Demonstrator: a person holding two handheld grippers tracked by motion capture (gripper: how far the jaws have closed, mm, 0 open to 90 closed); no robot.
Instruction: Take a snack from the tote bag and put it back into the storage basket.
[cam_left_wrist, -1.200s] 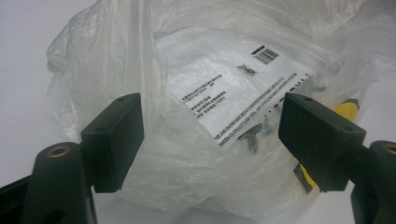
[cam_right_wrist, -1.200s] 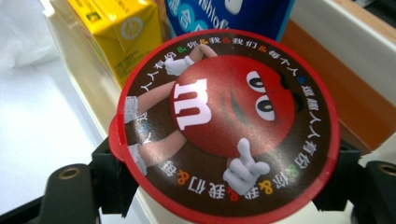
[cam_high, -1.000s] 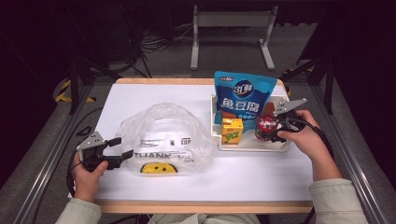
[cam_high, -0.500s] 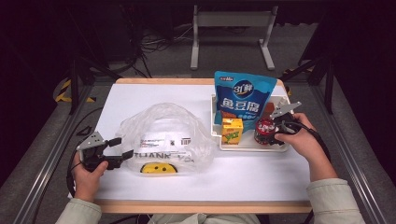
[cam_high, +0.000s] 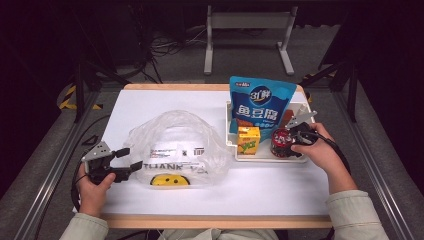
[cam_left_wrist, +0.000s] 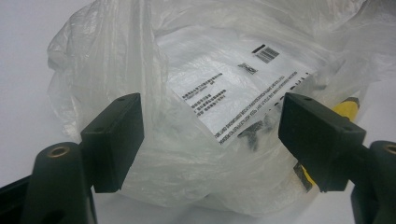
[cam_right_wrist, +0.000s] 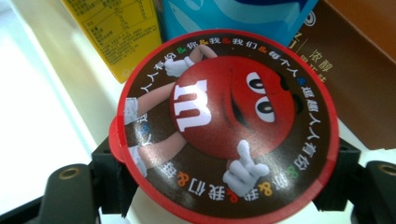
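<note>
A crumpled clear plastic bag (cam_high: 175, 147) with a printed label and a yellow smiley lies on the white table. My left gripper (cam_high: 131, 157) is open at the bag's left edge, and its jaws stand wide on either side of the bag's (cam_left_wrist: 210, 93) near bulge without pinching it. In the white tray (cam_high: 265, 159) stands a red-lidded M&M's cup (cam_high: 281, 141). My right gripper (cam_high: 287, 142) reaches it from the right. Its jaws sit under the lid rim against both sides of the M&M's cup (cam_right_wrist: 224, 126), which rests on the tray floor.
Also in the tray are a tall blue snack pouch (cam_high: 260, 102) at the back, a yellow juice box (cam_high: 248, 139) left of the cup and a brown box (cam_right_wrist: 359, 79) behind it. The table's (cam_high: 260, 190) front edge is near my forearms.
The right hand has edged left, bringing its jaws in around the cup. The left gripper and the bag have stayed put.
</note>
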